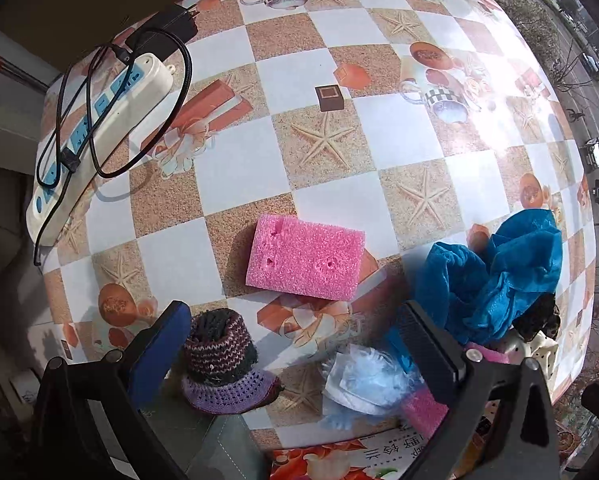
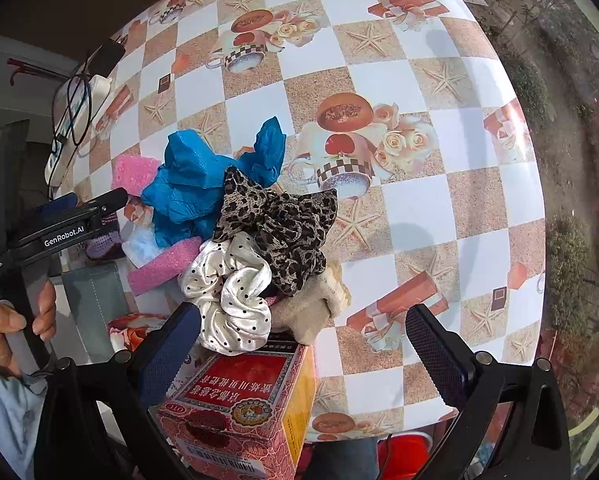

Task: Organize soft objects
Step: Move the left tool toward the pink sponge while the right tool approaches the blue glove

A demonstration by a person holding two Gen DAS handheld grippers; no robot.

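Observation:
A pink sponge (image 1: 305,259) lies flat on the table ahead of my open, empty left gripper (image 1: 295,344). A knitted purple hat (image 1: 223,364) sits by its left finger. A pale blue fluffy piece (image 1: 363,380) lies near its right finger (image 1: 427,356). A blue cloth (image 1: 495,276) heaps at the right. In the right wrist view the blue cloth (image 2: 207,184), a leopard scrunchie (image 2: 283,228), a white polka-dot scrunchie (image 2: 235,296), a beige cloth (image 2: 311,308) and a second pink sponge (image 2: 159,268) pile together above a red box (image 2: 243,404). My right gripper (image 2: 303,348) is open and empty.
A white power strip (image 1: 95,136) with black cables and a black adapter (image 1: 163,32) lies at the table's left edge (image 1: 39,184). The checkered tablecloth (image 2: 439,184) stretches right of the pile. The left gripper (image 2: 79,216) and hand show at the left of the right wrist view.

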